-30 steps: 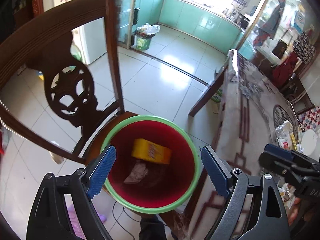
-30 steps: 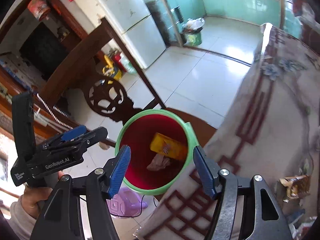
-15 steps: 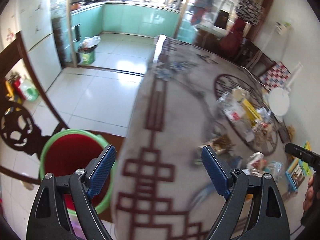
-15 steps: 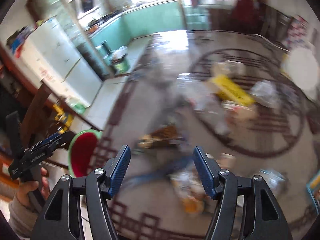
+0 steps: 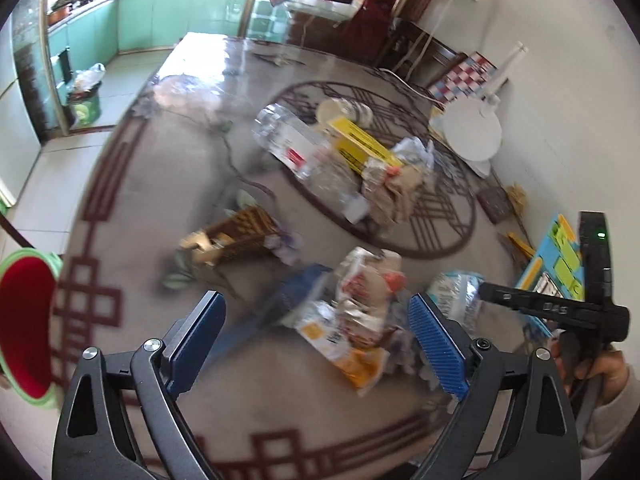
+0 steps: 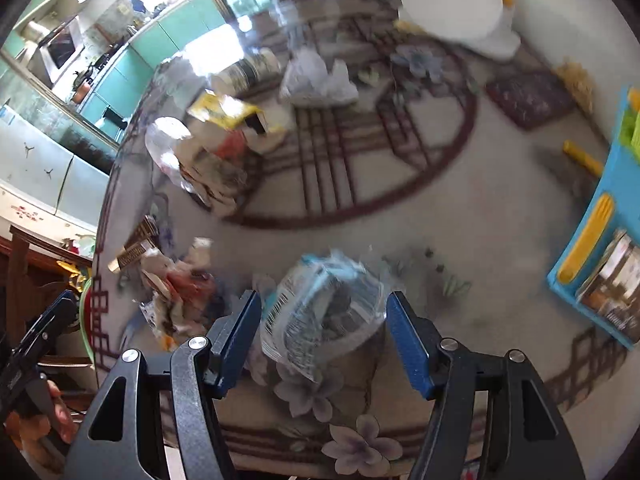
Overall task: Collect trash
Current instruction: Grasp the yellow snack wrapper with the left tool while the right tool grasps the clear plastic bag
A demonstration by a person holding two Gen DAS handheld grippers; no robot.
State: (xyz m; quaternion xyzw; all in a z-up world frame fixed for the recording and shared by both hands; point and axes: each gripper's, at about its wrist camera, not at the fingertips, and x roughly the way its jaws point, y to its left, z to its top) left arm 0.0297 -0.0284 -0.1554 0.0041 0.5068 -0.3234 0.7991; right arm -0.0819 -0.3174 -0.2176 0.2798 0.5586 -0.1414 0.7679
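Note:
My left gripper [image 5: 316, 344] is open above the table, with a crumpled pile of snack wrappers [image 5: 352, 320] between its fingers. My right gripper [image 6: 324, 332] is open around a clear crinkled plastic bag with a barcode [image 6: 320, 312], not shut on it; this bag also shows in the left wrist view [image 5: 456, 300]. The red bin with a green rim [image 5: 24, 320] stands off the table's left edge. More trash lies further back: a clear plastic bottle [image 5: 296, 148], a yellow box [image 5: 360, 144] and a brown woven wrapper [image 5: 236, 236].
A white round dish [image 5: 472, 132] and a blue box [image 5: 556, 256] sit at the table's right side by the wall. A wooden chair [image 6: 24, 264] stands left of the table. A second waste bin [image 5: 84, 100] stands on the kitchen floor far back.
Both grippers swung from over the red bin to the right, over the table. They now hover at the near trash, both still open.

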